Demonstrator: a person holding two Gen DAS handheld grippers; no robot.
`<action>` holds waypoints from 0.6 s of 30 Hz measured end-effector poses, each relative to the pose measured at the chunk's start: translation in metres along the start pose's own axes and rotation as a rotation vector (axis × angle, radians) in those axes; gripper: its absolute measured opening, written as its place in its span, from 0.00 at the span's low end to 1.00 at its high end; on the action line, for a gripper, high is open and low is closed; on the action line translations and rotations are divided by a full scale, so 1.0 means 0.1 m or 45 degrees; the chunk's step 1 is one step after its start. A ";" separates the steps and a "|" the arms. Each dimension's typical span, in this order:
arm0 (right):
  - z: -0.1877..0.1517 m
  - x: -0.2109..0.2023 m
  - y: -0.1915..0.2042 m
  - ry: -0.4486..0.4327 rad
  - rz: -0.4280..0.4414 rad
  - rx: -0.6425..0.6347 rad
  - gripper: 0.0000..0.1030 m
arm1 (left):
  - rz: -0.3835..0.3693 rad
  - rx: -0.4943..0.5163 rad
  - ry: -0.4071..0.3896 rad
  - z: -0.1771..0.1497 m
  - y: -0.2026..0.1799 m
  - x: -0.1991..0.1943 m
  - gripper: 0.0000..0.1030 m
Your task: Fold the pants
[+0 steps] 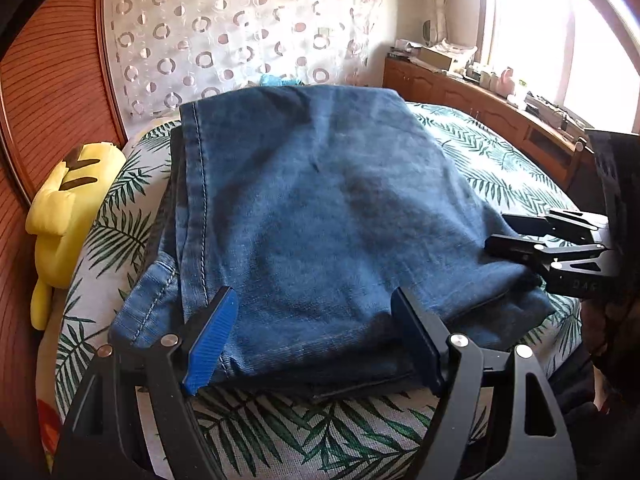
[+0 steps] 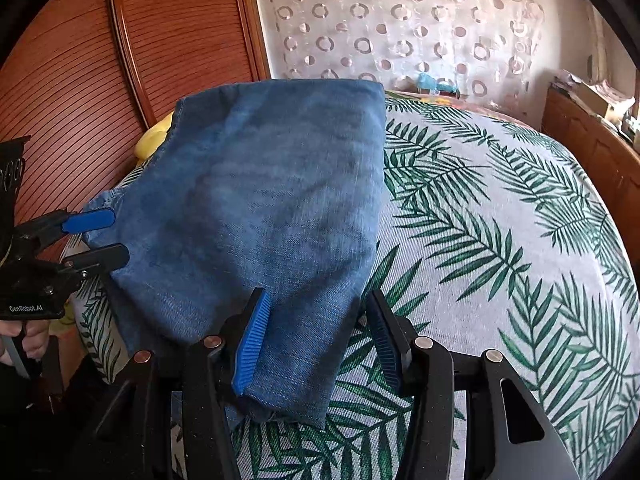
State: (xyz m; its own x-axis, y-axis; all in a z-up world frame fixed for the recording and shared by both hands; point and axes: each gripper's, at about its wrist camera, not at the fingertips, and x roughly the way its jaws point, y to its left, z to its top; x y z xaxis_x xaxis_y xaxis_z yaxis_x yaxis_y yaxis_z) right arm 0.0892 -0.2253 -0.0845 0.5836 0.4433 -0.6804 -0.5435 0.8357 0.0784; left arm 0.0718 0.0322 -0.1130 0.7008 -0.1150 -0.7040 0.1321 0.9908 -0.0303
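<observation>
Blue denim pants (image 1: 320, 216), folded into a thick stack, lie on the bed's palm-leaf printed cover (image 2: 500, 220). The left gripper (image 1: 316, 336) stands open astride the stack's near edge; the right gripper (image 2: 320, 344) is open around its near corner, pads not pressing.

Leaf-print bedspread (image 2: 500, 208); yellow plush toy (image 1: 64, 216) against wooden headboard (image 1: 52, 80); circle-pattern curtain (image 1: 240, 28); cluttered wooden cabinet (image 1: 480, 100).
</observation>
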 end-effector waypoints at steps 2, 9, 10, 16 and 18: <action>-0.02 0.00 0.02 -0.011 -0.014 -0.021 0.51 | 0.004 -0.003 0.005 -0.01 -0.01 0.03 0.77; -0.10 -0.02 0.07 -0.050 -0.029 -0.033 0.56 | 0.045 0.017 -0.022 -0.08 -0.06 0.08 0.78; -0.11 -0.04 0.08 -0.056 -0.034 -0.036 0.56 | 0.053 0.024 -0.030 -0.09 -0.07 0.08 0.78; -0.13 -0.09 0.08 -0.048 -0.043 -0.002 0.57 | 0.057 0.031 -0.034 -0.11 -0.08 0.08 0.78; -0.12 -0.10 0.07 -0.039 -0.037 0.003 0.57 | 0.057 0.035 -0.028 -0.11 -0.10 0.08 0.78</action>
State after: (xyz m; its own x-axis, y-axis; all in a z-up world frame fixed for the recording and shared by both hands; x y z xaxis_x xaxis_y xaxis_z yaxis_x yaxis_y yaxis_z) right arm 0.0724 -0.2277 -0.0859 0.6173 0.4282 -0.6600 -0.5246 0.8492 0.0602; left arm 0.0688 0.0220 -0.1264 0.7218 -0.0724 -0.6883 0.1193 0.9926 0.0208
